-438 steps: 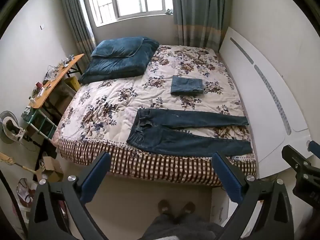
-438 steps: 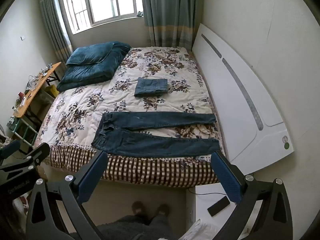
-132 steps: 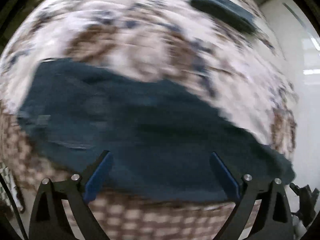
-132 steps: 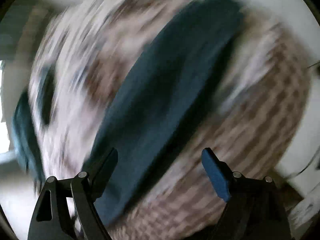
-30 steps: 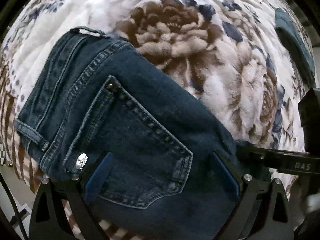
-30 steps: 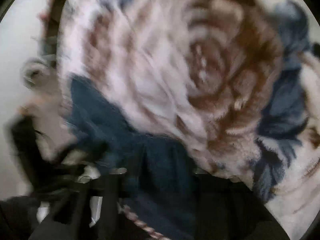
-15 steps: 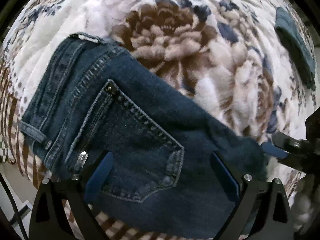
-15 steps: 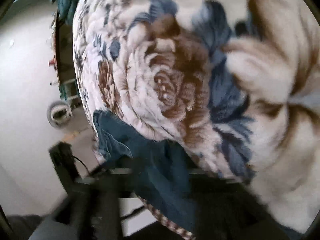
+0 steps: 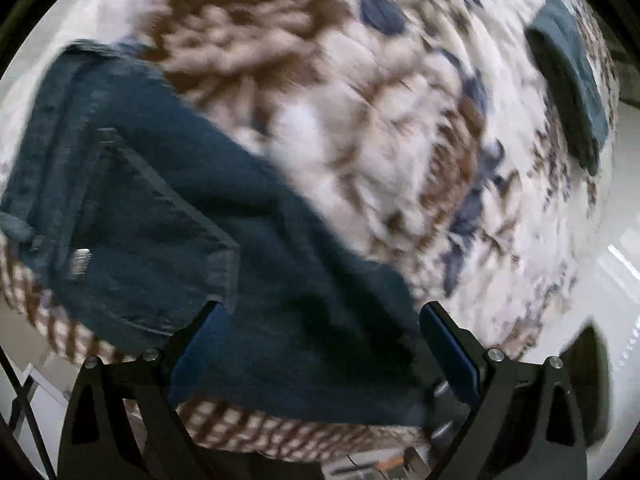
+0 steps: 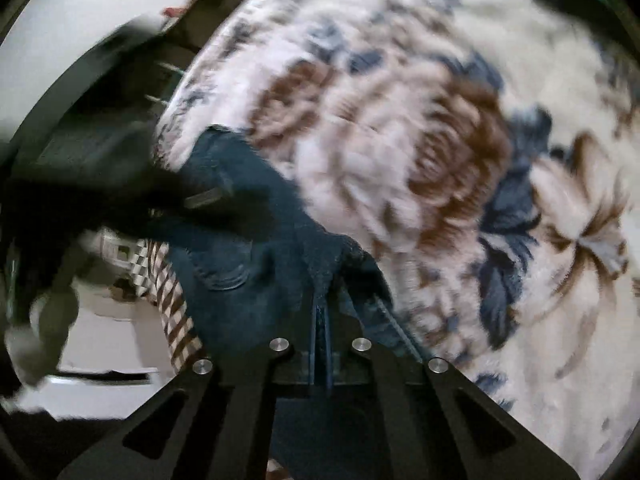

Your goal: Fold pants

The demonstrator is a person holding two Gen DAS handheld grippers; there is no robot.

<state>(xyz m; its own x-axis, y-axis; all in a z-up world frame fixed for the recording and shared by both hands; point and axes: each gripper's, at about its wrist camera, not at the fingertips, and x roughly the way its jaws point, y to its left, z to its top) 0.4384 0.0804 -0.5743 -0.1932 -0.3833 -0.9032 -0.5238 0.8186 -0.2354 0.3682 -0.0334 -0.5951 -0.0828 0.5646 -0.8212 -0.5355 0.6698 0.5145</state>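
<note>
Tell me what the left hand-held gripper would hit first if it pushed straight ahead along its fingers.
Most likely the dark blue denim jeans: the open left hand-held gripper points straight at the seat fabric lying between its fingers, with the floral quilt beyond. The frame is blurred, so depth is unclear.

One pair of jeans (image 9: 208, 240) lay unfolded at lower left of the left wrist view, one back pocket (image 9: 160, 240) showing. One folded denim piece (image 9: 568, 92) sat at upper right. One floral quilt (image 9: 380, 120) covered the bed; two grippers were seen, left gripper (image 9: 320, 344) and right gripper (image 10: 322, 320).
</note>
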